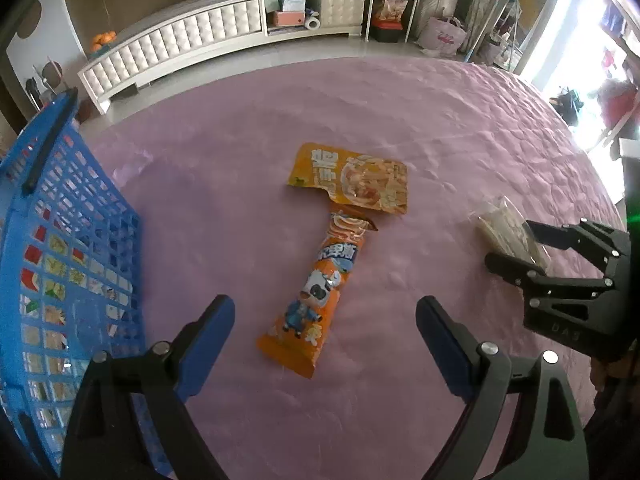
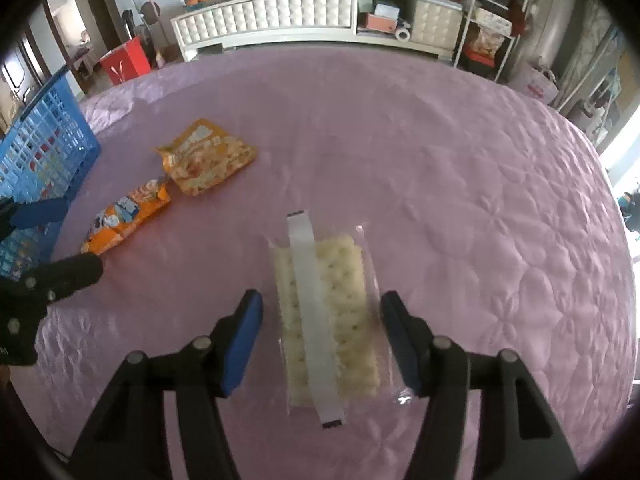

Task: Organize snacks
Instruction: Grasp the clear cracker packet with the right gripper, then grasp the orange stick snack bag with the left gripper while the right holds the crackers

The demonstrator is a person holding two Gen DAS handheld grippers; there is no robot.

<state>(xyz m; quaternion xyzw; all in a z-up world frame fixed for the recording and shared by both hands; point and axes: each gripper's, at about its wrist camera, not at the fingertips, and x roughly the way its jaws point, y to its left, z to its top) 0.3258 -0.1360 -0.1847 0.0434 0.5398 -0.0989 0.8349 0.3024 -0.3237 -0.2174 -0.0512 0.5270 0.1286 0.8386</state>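
A long orange snack pack (image 1: 320,280) with a cartoon cow lies on the purple quilted cover, and my left gripper (image 1: 324,312) hangs open over its near end, a blue pad on either side and not touching it. Beyond it lies a flat orange pouch (image 1: 360,180). My right gripper (image 2: 322,340) straddles a clear pack of pale crackers (image 2: 348,300) with a white strip; the jaws stand apart, and a gap shows at the left pad. In the left wrist view the right gripper (image 1: 510,242) sits at the crackers (image 1: 504,228).
A blue lattice basket (image 1: 80,240) holding several snack packets stands at the cover's left edge, close to my left gripper. Past the cover's far edge are a white padded cabinet (image 1: 180,44), a red box (image 2: 126,60) and a metal shelf rack (image 2: 488,20).
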